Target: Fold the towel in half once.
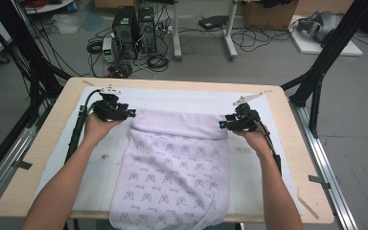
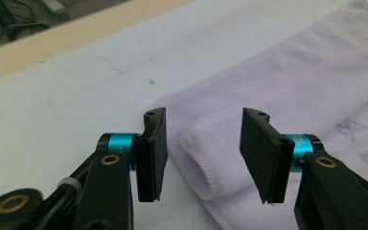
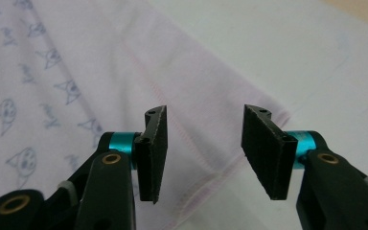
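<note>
Now both grippers, left gripper [image 1: 130,113] and right gripper [image 1: 222,125], flank the towel's [image 1: 172,163] folded edge, jaws apart.

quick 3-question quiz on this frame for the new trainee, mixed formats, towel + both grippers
1. True or false: the left gripper is shut on the lilac towel.
2. Multiple choice: where does the towel's near end lie? A) folded on the table's middle B) hanging over the table's near edge C) rolled beside the right gripper
3. Fill in: the band along the towel's far end is ____, while the rest carries a small printed pattern.

Key
1. False: its jaws stand open around the towel's far-left corner.
2. B
3. plain. In the right gripper view it lies between the open jaws at the far-right corner, on the white table cover.
</note>
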A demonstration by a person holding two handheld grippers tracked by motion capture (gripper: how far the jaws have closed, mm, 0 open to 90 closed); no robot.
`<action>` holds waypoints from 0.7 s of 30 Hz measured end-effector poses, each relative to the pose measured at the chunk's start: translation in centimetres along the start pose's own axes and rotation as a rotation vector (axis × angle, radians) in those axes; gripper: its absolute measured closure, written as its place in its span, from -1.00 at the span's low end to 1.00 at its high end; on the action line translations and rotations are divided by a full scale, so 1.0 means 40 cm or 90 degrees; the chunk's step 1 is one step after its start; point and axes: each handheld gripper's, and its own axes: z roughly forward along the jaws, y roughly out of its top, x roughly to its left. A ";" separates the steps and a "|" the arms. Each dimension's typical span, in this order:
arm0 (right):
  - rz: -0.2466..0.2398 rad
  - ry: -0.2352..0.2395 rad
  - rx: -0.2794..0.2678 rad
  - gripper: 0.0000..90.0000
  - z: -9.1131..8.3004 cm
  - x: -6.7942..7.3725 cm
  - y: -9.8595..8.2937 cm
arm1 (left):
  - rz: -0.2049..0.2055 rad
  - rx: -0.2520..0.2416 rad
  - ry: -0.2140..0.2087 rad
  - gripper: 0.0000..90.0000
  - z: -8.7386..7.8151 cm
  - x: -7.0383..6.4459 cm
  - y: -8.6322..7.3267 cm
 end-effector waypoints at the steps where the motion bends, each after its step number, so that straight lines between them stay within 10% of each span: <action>1: 0.005 0.006 0.000 0.10 0.004 0.006 -0.007 | 0.005 0.006 0.000 0.14 0.008 -0.006 -0.005; 8: 0.010 0.022 0.033 0.07 0.028 0.024 -0.044 | 0.014 0.051 -0.004 0.24 0.052 -0.017 -0.029; 11: 0.017 0.022 0.046 0.35 0.036 0.026 -0.061 | 0.024 0.065 -0.007 0.64 0.061 -0.015 -0.041; 13: 0.010 0.041 0.042 0.85 0.036 0.029 -0.072 | 0.032 0.057 -0.016 0.89 0.058 -0.015 -0.049; 21: -0.023 0.029 -0.025 0.89 -0.027 0.057 -0.053 | 0.034 -0.032 -0.011 0.92 -0.021 -0.028 -0.051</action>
